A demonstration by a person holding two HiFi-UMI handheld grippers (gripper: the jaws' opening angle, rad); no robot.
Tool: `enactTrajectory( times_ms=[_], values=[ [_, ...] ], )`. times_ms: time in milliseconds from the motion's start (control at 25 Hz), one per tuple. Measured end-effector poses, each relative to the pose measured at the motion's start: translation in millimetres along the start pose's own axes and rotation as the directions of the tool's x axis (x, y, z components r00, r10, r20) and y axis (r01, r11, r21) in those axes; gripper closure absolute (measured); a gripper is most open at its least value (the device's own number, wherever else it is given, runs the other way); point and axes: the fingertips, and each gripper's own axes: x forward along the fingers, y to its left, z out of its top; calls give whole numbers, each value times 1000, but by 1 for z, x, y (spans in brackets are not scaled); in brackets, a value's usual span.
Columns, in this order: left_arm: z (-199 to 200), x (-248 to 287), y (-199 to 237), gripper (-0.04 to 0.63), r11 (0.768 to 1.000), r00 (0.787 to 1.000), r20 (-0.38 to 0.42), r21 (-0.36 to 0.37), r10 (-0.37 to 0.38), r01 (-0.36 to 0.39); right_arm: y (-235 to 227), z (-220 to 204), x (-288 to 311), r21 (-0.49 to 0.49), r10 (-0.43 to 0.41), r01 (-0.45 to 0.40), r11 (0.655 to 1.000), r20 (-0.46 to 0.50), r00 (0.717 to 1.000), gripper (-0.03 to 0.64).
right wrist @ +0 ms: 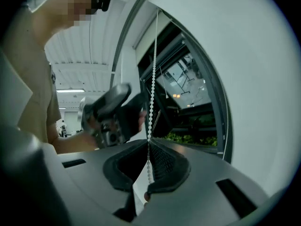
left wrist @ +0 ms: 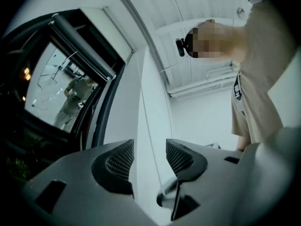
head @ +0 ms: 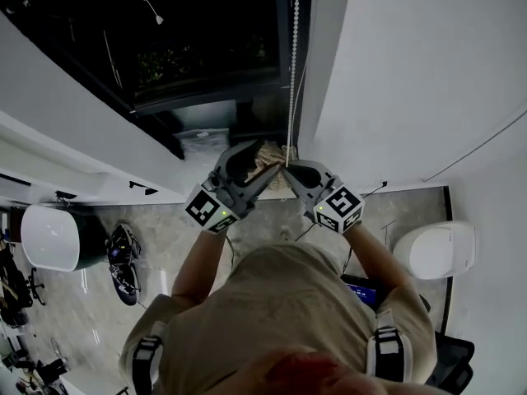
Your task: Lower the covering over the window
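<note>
- step in hand, by judgement: pulling the bead chain (head: pixel 294 64) hand over hand, to bring the covering down.
- right gripper (right wrist: pixel 148 145): jaws pressed together on the bead chain, with beads going up above the pads and a short piece below them.
- left gripper (left wrist: pixel 149 149): jaws wide apart, holding nothing; only a thin line passing between them without touching, probably the same chain, but too thin to tell.
- bead chain: hanging straight along the right edge of the window (head: pixel 206 48), just beside the white wall (head: pixel 412 72); both grippers close together at its lower part.
- covering: not yet over the window, which is fully bare and dark in the head view; not seen for sure in any view.
- to do it well: keep the right grip firm and pull straight down along the chain, not sideways, so as not to swing or jam the beads.
- then bring the open left jaws higher around the same strand and close them before letting go with the right, to avoid slipping back.
- test with a short pull first, to confirm the lowering direction.
- count: two grippers, one bead chain seen for sure, one window, one person.
</note>
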Motion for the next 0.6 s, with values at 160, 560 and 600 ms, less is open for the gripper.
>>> enactTrajectory(
  times_ms=[160, 560, 600],
  values=[
    [16, 38, 0, 481, 997, 998, -64, 72, 0, 5, 20, -10, 8, 2, 42, -42, 999, 15, 999, 600],
    [-62, 0, -13, 577, 998, 974, -228, 61, 15, -2, 5, 82, -25, 27, 17, -28, 999, 341, 940, 468],
    [-66, -1, -22, 577, 999, 975, -221, 41, -2, 12, 10, 85, -19, -11, 23, -20, 1000, 324, 946, 468]
  ],
)
